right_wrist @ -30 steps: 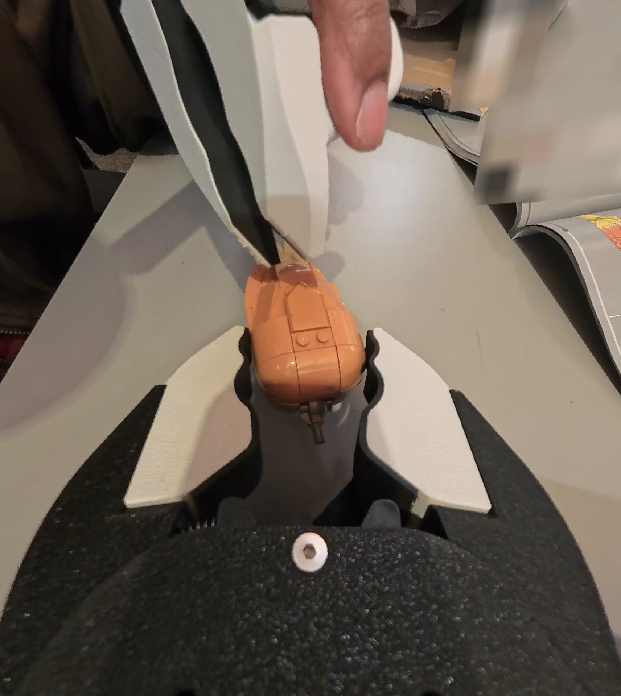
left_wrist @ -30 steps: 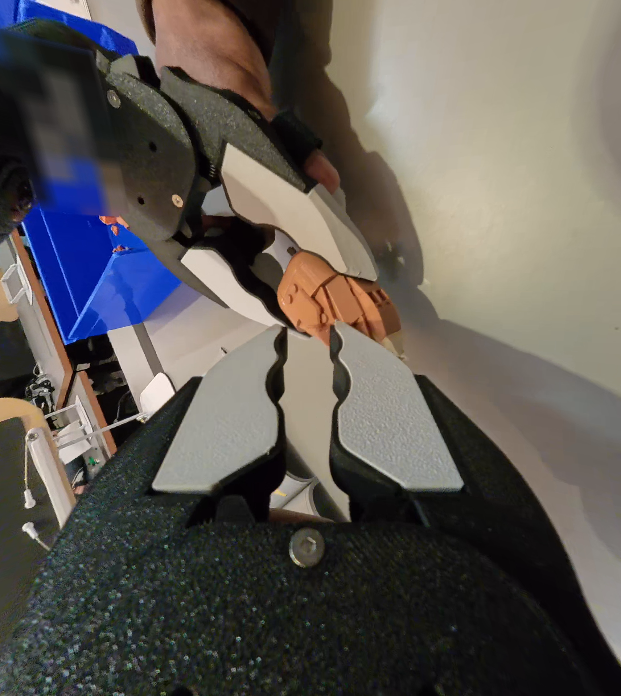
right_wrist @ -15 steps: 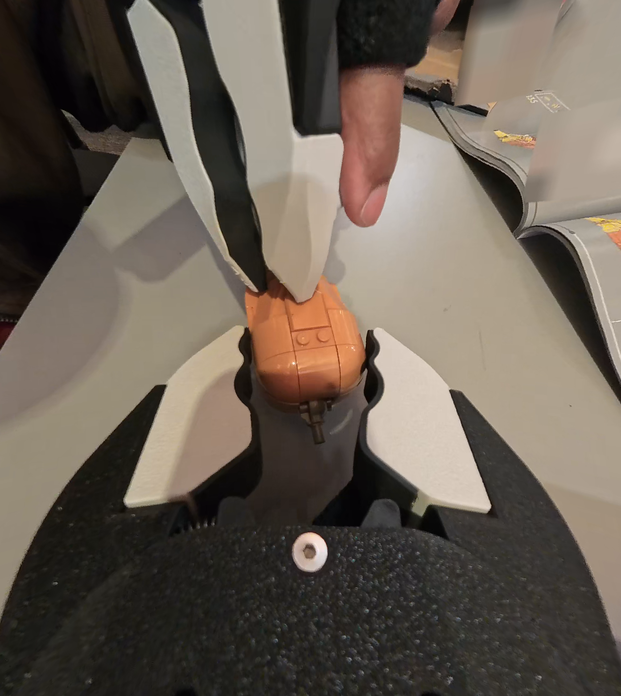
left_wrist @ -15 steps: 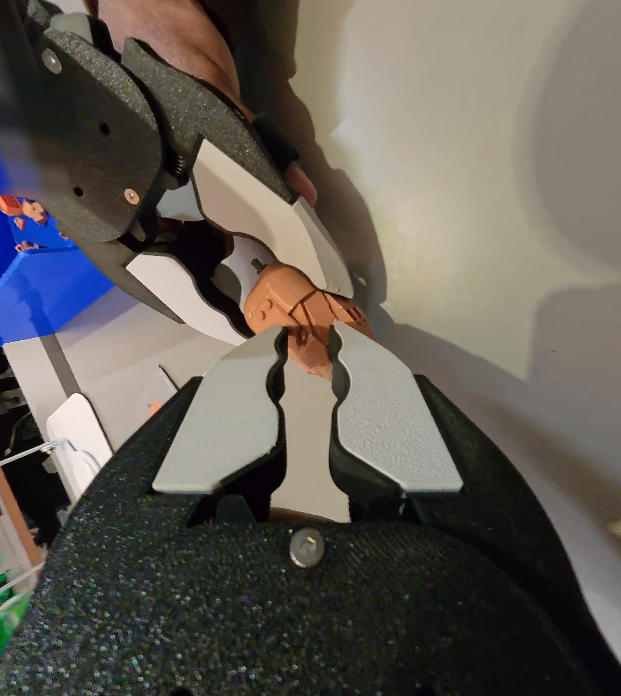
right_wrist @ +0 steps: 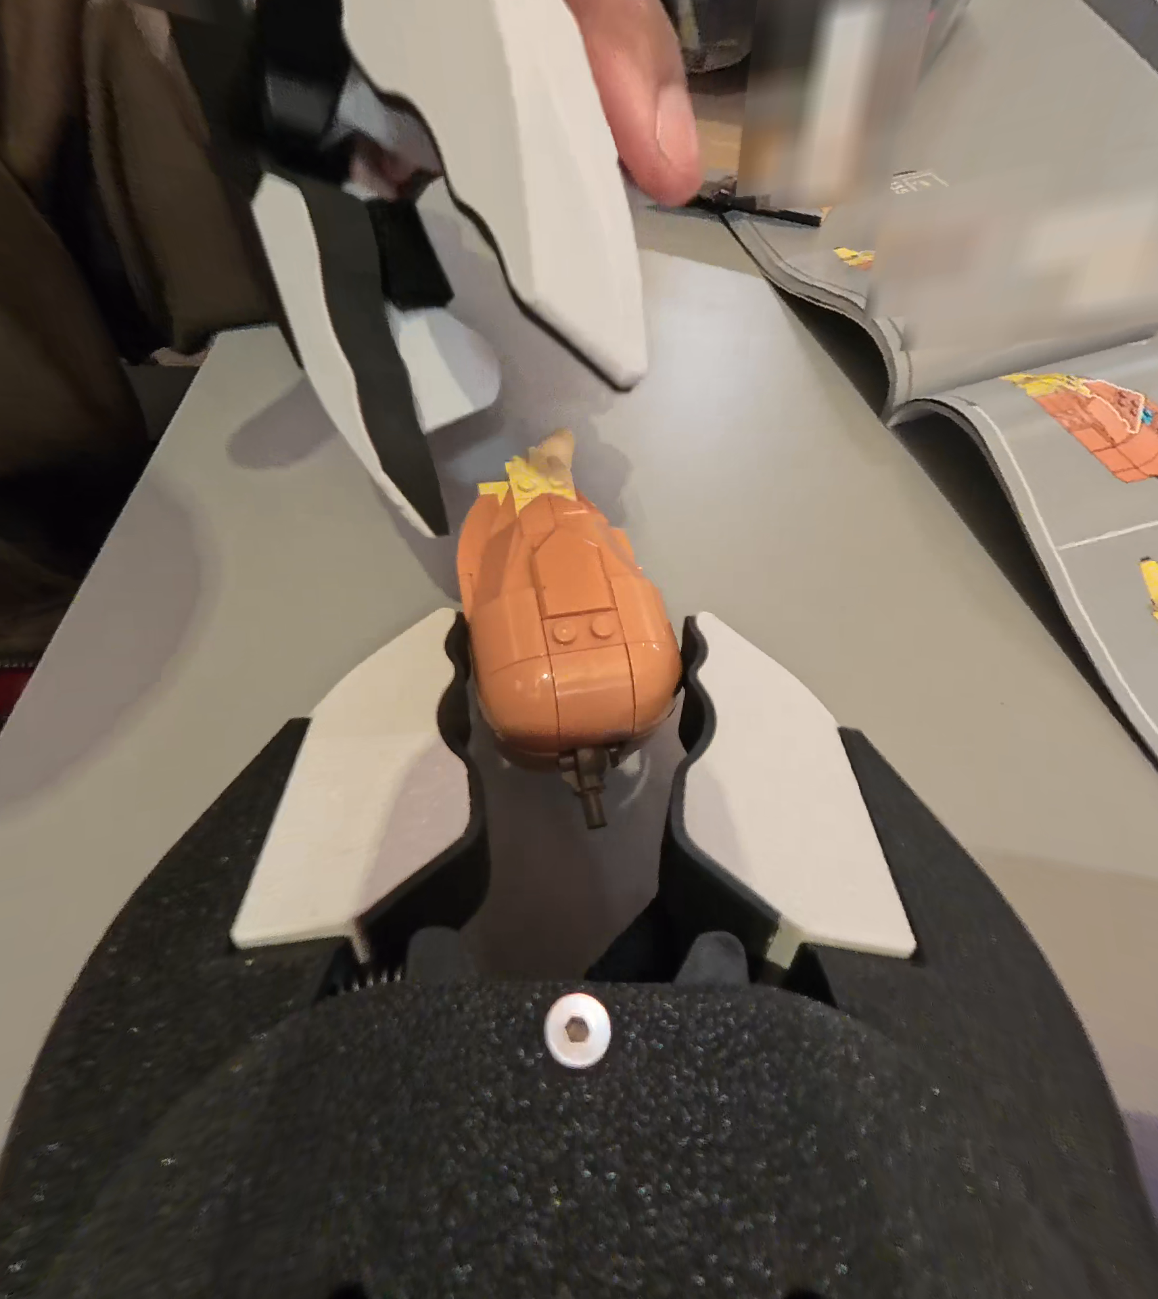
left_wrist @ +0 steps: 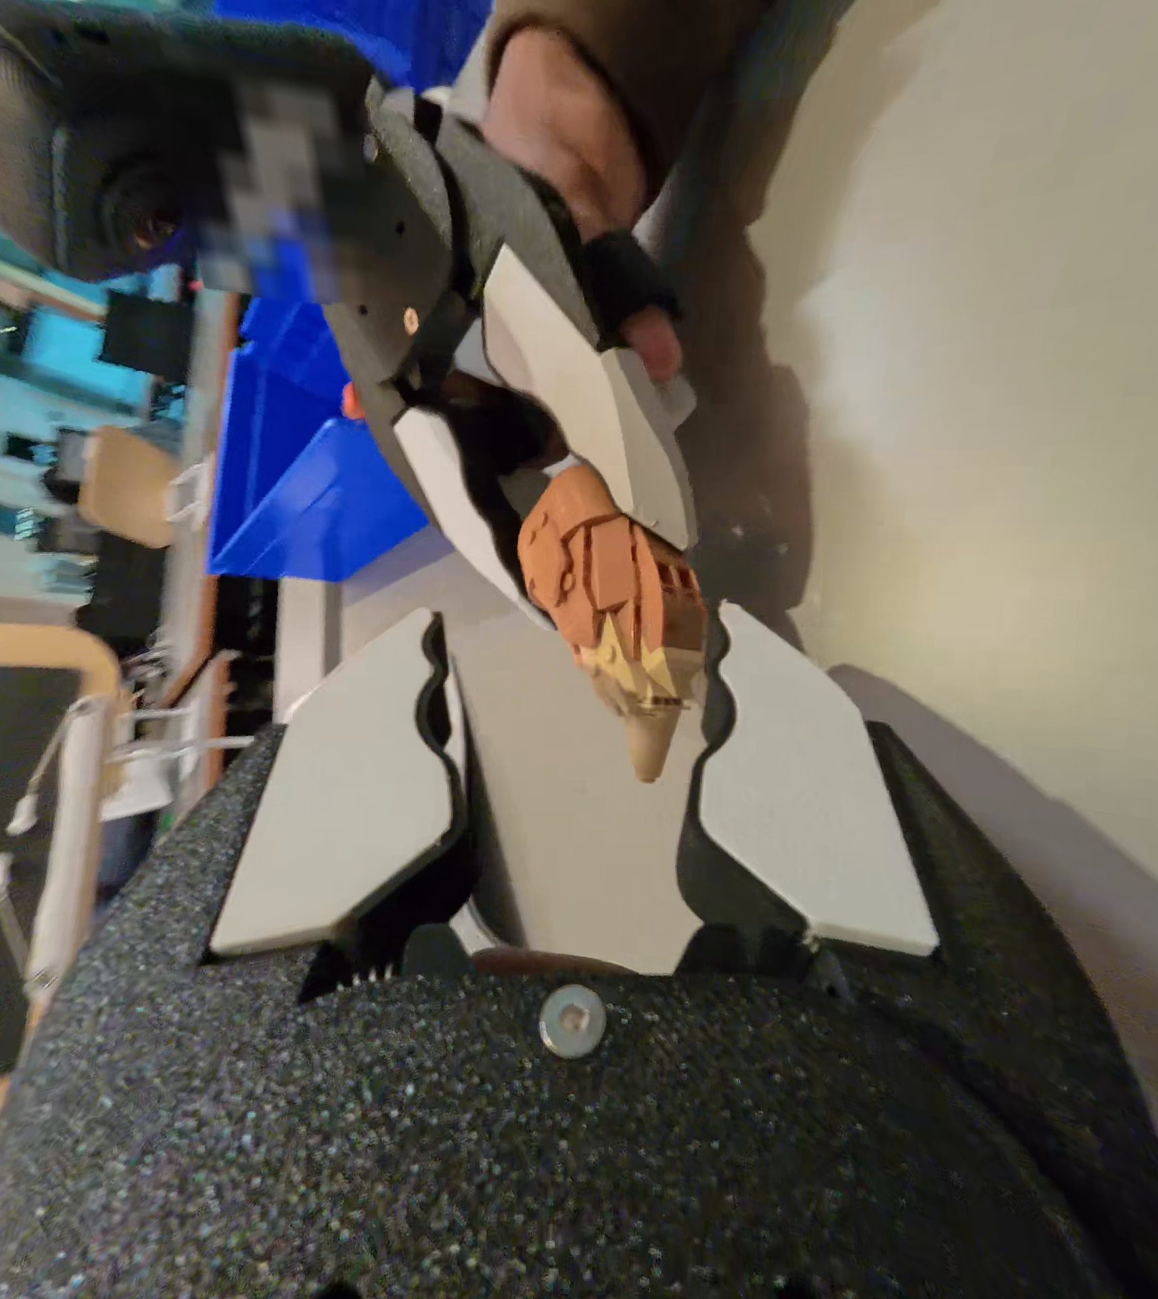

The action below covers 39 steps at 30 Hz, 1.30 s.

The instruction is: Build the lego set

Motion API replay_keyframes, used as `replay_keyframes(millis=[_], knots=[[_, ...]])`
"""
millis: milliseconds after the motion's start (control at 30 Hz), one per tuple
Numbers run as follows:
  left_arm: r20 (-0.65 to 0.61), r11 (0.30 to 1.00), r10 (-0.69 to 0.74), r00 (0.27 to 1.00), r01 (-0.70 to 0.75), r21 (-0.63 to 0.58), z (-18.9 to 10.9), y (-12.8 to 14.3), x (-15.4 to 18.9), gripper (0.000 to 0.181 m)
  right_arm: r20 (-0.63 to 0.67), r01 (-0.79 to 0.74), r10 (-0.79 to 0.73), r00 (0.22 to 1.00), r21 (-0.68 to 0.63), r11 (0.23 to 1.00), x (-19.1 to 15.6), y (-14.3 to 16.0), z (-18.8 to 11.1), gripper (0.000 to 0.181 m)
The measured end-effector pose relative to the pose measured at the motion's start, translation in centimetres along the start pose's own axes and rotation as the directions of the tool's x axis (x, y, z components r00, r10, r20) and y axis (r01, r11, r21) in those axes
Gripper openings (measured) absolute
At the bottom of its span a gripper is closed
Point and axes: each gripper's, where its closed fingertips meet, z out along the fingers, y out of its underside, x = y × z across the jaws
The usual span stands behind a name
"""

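An orange lego model (right_wrist: 562, 654), rounded with a small brown peg at its near end, is gripped by my right gripper (right_wrist: 573, 622) above the grey table (right_wrist: 808, 562). Its far end carries yellow pieces and a tan pointed tip (right_wrist: 548, 457). My left gripper (right_wrist: 527, 450) hangs open over that tip, its fingers apart on either side and not touching it. In the left wrist view my left gripper (left_wrist: 576, 618) is open, and the model (left_wrist: 604, 569) points its tan tip between the fingers while the right gripper (left_wrist: 611, 576) holds it.
An open instruction booklet (right_wrist: 1054, 527) with pictures of the model lies on the table to the right. A blue bin (left_wrist: 309, 492) stands behind the right gripper. A person's hand (left_wrist: 562, 126) holds the right gripper, and a thumb (right_wrist: 653, 105) shows on the left one.
My left gripper was nearly shut against the model's far end; it has now opened wide and drawn back a little. The yellow and tan end now shows. The right gripper kept its hold.
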Motion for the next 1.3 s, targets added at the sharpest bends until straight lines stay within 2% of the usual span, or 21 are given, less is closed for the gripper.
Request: replay_keyframes(millis=[33,167,267,433,533,867,1033,1300], knots=[[0.035,0.999,0.018,0.999,-0.017,-0.028,0.2,0.5,0.0,0.075,-0.012,-0.016,0.016,1.0,-0.002,1.0,0.3,0.0,-0.1,0.058],[0.16,0.988,0.128,0.979,-0.112,-0.105,1.7,0.7,0.2,0.083,-0.056,-0.077,0.077,0.995,0.0,0.997,1.4,0.0,-0.2,0.058],[0.231,0.952,0.256,0.939,-0.204,-0.227,2.7,1.7,-0.3,0.084,-0.072,-0.092,0.092,0.993,0.004,0.996,1.6,-0.1,-0.4,0.058],[0.299,0.919,0.307,0.903,-0.2,-0.341,3.1,3.4,-1.2,0.08,-0.1,-0.104,0.105,0.989,0.022,0.994,2.0,-0.5,-0.9,0.058],[0.339,0.912,0.32,0.885,-0.19,-0.364,3.0,3.5,-1.7,0.071,-0.12,-0.109,0.112,0.986,0.032,0.994,2.3,-0.7,-1.2,0.058],[0.375,0.888,0.35,0.858,-0.177,-0.424,3.4,3.9,-2.4,0.064,-0.185,-0.074,0.08,0.98,0.041,0.996,2.3,-1.5,-1.2,0.058],[0.439,0.88,0.391,0.809,-0.189,-0.436,2.7,3.5,-3.4,0.035,-0.191,-0.059,0.065,0.979,0.034,0.998,2.2,-1.6,-1.0,0.058],[0.475,0.871,0.438,0.764,-0.23,-0.434,2.3,3.1,-4.0,0.035,-0.223,-0.002,0.009,0.975,0.029,1.0,2.1,-2.2,-1.3,0.058]])
